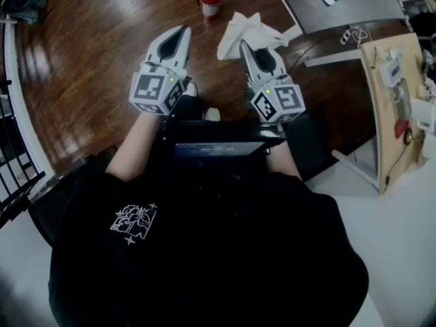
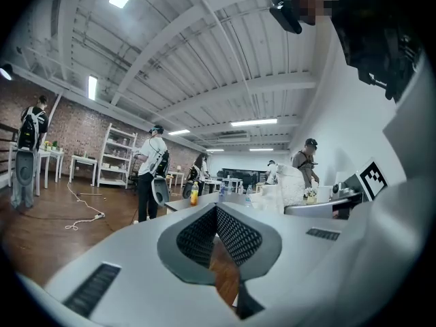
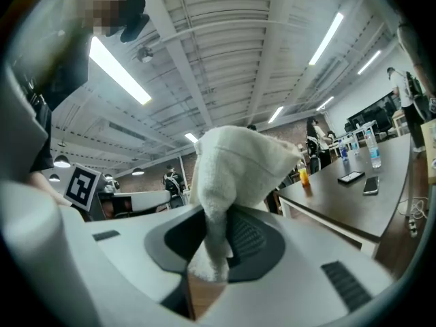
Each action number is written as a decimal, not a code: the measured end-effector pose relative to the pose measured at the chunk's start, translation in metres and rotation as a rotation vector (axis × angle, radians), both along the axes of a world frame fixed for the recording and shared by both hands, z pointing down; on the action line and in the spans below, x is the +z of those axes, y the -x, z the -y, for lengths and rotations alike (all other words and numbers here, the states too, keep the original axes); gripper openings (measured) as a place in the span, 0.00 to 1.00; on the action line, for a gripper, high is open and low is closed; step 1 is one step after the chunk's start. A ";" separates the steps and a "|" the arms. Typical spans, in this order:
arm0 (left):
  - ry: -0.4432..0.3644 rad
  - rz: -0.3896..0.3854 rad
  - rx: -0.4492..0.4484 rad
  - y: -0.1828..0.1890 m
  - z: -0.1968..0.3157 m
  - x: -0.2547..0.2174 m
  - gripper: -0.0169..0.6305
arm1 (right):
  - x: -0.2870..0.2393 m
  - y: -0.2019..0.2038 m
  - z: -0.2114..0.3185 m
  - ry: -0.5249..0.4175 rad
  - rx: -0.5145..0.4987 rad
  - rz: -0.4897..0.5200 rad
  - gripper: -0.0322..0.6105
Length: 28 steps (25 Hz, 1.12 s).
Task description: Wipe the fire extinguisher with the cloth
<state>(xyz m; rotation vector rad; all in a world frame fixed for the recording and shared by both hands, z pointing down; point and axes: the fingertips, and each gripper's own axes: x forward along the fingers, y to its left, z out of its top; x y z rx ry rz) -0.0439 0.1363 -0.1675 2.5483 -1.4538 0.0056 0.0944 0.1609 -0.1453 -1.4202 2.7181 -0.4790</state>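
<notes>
A small red fire extinguisher (image 1: 210, 1) stands upright on the wooden floor ahead of me. My right gripper (image 1: 243, 45) is shut on a white cloth (image 1: 246, 34), which bunches up over its tips; in the right gripper view the cloth (image 3: 235, 172) rises from between the closed jaws. My left gripper (image 1: 182, 29) is shut with nothing in it, its dark pads (image 2: 235, 234) pressed together. Both grippers are held up in front of me, tips pointing toward the extinguisher, well short of it.
A grey table (image 1: 340, 5) with phones stands at the far right, a wooden panel (image 1: 392, 101) with fittings beside it. A black railing (image 1: 13, 148) runs along the left. Several people stand by shelves and tables in the gripper views.
</notes>
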 end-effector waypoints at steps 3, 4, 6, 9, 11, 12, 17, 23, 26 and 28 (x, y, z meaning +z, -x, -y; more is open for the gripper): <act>-0.002 -0.019 0.011 0.001 0.015 0.005 0.02 | 0.004 0.000 0.015 -0.003 0.005 -0.008 0.21; -0.006 -0.023 0.014 0.002 0.021 0.007 0.02 | 0.006 0.000 0.021 -0.003 0.008 -0.011 0.21; -0.010 -0.029 0.019 0.005 0.038 0.014 0.02 | 0.012 0.001 0.035 0.004 0.017 -0.016 0.21; 0.008 -0.036 0.029 0.016 0.075 0.029 0.02 | 0.028 0.009 0.069 0.029 0.035 -0.025 0.21; 0.023 -0.035 0.041 0.025 0.105 0.040 0.02 | 0.039 0.018 0.099 0.044 0.046 -0.028 0.21; 0.025 -0.031 0.048 0.027 0.116 0.043 0.02 | 0.043 0.021 0.109 0.045 0.047 -0.032 0.21; -0.001 -0.026 0.086 0.031 0.167 0.080 0.02 | 0.086 0.029 0.164 0.010 0.049 -0.045 0.21; -0.006 -0.045 0.123 0.039 0.226 0.207 0.02 | 0.224 0.024 0.231 0.001 0.064 -0.071 0.21; -0.007 -0.059 0.153 0.035 0.239 0.279 0.02 | 0.302 0.016 0.249 -0.009 0.057 -0.079 0.21; -0.017 -0.066 0.166 0.032 0.242 0.325 0.02 | 0.352 0.013 0.257 -0.019 0.043 -0.081 0.21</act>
